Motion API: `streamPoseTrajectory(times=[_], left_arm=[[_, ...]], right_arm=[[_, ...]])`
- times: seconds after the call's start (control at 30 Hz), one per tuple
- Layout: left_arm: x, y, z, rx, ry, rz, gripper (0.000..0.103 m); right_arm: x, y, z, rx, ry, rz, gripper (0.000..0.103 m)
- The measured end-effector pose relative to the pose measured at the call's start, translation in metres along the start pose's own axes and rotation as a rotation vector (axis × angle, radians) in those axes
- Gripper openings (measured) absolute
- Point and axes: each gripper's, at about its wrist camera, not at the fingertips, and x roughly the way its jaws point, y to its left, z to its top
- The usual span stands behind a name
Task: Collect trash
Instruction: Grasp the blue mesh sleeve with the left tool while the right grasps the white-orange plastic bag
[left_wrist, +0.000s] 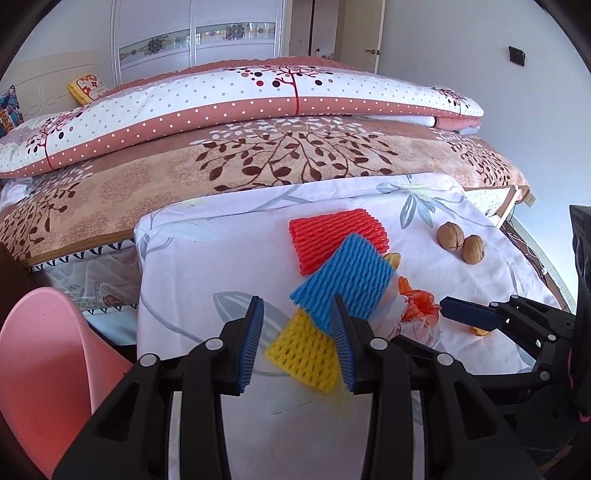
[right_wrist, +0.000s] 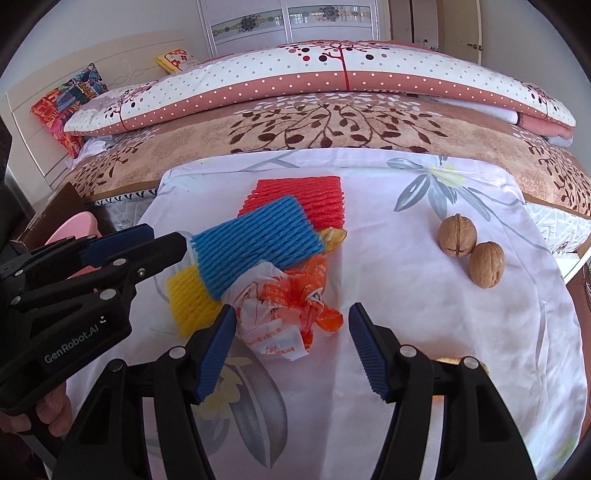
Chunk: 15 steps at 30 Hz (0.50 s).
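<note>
On a white flowered cloth (right_wrist: 406, 332) lie a red foam net (right_wrist: 314, 199), a blue foam net (right_wrist: 258, 243) across it, and a yellow foam net (right_wrist: 188, 295) beneath the blue one. A crumpled white and orange wrapper (right_wrist: 280, 314) sits in front of them. My right gripper (right_wrist: 293, 350) is open, its pads on either side of the wrapper's near end without touching it. My left gripper (left_wrist: 299, 345) is open just over the yellow net (left_wrist: 306, 350), with its right finger over the blue net's (left_wrist: 347, 280) corner. Two walnuts (right_wrist: 457, 235) rest to the right.
A pink bin (left_wrist: 40, 369) stands low at the left, beside the cloth's edge. Bits of orange peel (right_wrist: 334, 236) lie by the nets and under my right gripper. A bed with folded quilts (left_wrist: 258, 155) rises right behind. A hand (right_wrist: 48, 410) holds the left gripper.
</note>
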Motion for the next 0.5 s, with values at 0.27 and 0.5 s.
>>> streamPoseTrajectory(times=[0.27, 0.5], left_arm=[[0.005, 0.005, 0.000, 0.008, 0.001, -0.050, 0.037], [0.015, 0.002, 0.010, 0.029, 0.022, -0.091, 0.037]], right_arm=[[-0.011, -0.004, -0.004, 0.000, -0.027, 0.027, 0.037], [-0.028, -0.020, -0.005, 0.038, -0.054, 0.028, 0.037]])
